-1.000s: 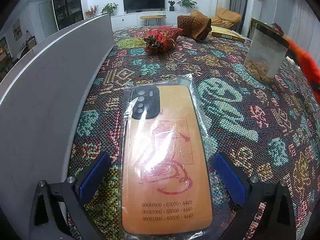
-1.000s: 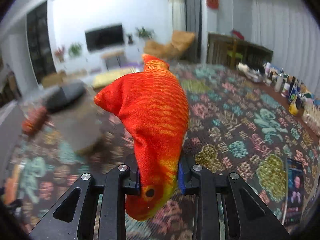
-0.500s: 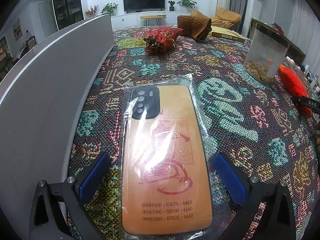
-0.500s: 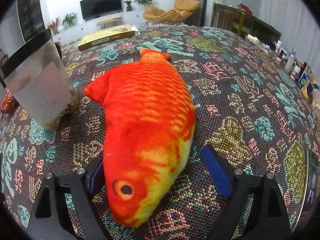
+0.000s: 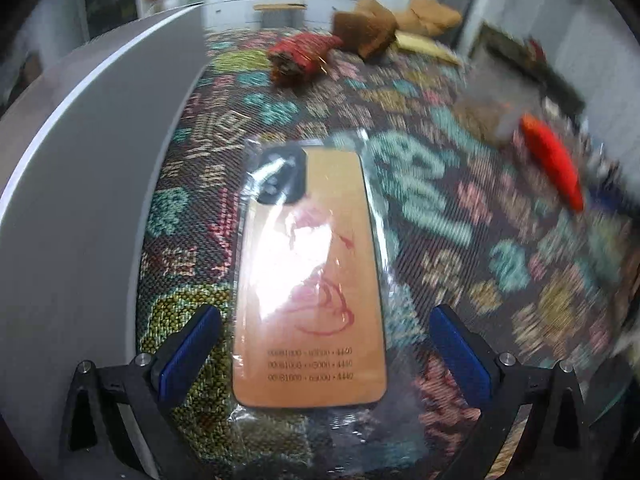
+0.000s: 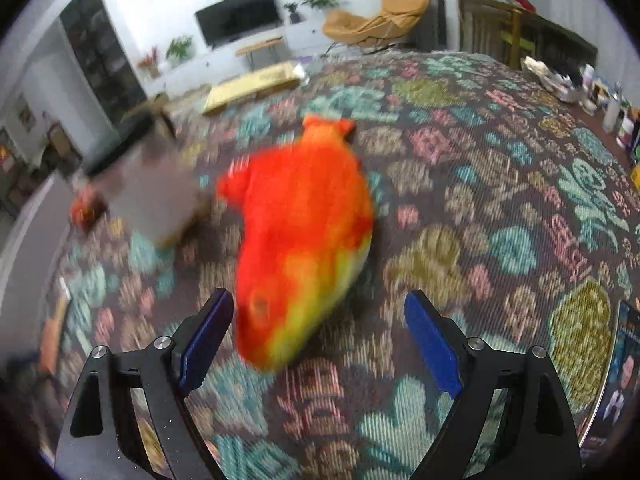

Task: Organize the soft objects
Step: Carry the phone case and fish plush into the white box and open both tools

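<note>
So your right hand-held gripper (image 6: 318, 338) was spread wide with nothing in it, both blue pads (image 6: 430, 344) well clear of the plush fish (image 6: 302, 236). The fish was lying flat on the patterned surface (image 6: 480, 208), head end toward the camera and sitting roughly between the 2 fingers without touching either, tail pointing away toward the far edge. It was orange-red on top, yellowish along the belly. That view was pretty smeared, so I couldn't make out much detail on it. Just left of the fish stood a clear container (image 6: 148, 200) with a dark lid, and a flat yellow box (image 6: 252, 84) lay further back near the far edge.

Your left hand-held gripper (image 5: 322, 350) was wide open too, holding nothing. A phone case (image 5: 310, 280) sealed in a clear plastic sleeve lay flat on the surface between its pads, not touched by either one, camera cutout at the far end. A grey panel (image 5: 92, 184) ran along the left side of it. From that side the fish (image 5: 552, 160) showed up as a red streak well off to the right. Further back sat a red pouch (image 5: 300, 56) and, just beyond it, a brown knitted thing (image 5: 366, 32), both blurry
</note>
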`<state>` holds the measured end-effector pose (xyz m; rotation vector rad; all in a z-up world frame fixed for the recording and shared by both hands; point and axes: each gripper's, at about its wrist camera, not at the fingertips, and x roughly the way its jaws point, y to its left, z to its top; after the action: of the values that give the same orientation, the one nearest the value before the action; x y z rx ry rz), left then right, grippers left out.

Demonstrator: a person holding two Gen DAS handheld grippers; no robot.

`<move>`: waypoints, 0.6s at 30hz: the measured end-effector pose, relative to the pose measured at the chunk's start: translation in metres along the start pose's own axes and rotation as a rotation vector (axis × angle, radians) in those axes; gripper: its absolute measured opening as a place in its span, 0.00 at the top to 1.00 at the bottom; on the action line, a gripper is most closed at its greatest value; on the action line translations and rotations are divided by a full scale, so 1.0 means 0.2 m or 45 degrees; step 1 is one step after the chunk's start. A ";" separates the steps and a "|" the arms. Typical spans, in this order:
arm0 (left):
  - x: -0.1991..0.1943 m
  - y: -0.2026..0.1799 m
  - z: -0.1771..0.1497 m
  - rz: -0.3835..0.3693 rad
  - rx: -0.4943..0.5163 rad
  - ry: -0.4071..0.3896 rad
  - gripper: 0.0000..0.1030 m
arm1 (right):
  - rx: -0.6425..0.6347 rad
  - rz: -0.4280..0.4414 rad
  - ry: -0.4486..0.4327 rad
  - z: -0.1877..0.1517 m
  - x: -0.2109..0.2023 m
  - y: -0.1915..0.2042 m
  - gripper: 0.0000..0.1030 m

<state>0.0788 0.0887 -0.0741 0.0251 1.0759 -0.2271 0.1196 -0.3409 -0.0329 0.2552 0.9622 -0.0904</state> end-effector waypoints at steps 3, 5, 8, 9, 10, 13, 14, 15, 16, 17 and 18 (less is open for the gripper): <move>0.04 -0.05 0.00 0.099 0.058 -0.007 0.00 | -0.022 -0.017 0.044 0.15 0.09 0.08 0.13; 0.06 -0.05 0.02 0.109 0.018 0.010 0.00 | -0.088 -0.060 0.134 0.21 0.22 0.13 0.15; 0.05 -0.05 0.03 0.112 -0.012 -0.020 0.14 | -0.195 -0.272 0.241 0.19 0.36 0.19 0.59; 0.03 -0.05 0.03 0.107 -0.015 -0.045 0.28 | -0.198 -0.278 0.198 0.18 0.32 0.19 0.68; 0.02 -0.05 0.03 0.060 -0.027 -0.044 0.28 | -0.171 -0.247 0.184 0.17 0.28 0.19 0.71; -0.07 -0.01 0.03 -0.105 -0.139 -0.081 0.28 | -0.149 -0.229 0.080 0.14 0.05 0.20 0.71; -0.12 0.00 0.03 -0.150 -0.169 -0.108 0.28 | -0.166 -0.221 0.039 0.13 -0.03 0.22 0.71; -0.20 0.00 0.03 -0.203 -0.201 -0.153 0.28 | -0.187 -0.182 -0.007 0.12 -0.14 0.27 0.71; -0.24 0.01 0.04 -0.230 -0.217 -0.179 0.28 | -0.203 -0.142 -0.034 0.12 -0.22 0.33 0.71; -0.33 0.03 0.05 -0.267 -0.241 -0.222 0.28 | -0.215 -0.094 -0.051 0.13 -0.29 0.39 0.71; -0.41 0.05 0.05 -0.286 -0.254 -0.258 0.28 | -0.230 -0.026 -0.065 0.13 -0.36 0.49 0.71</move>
<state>0.0522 0.1111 0.0014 -0.2938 0.8939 -0.3168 0.1184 -0.2557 0.0572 0.0759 0.9161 -0.0285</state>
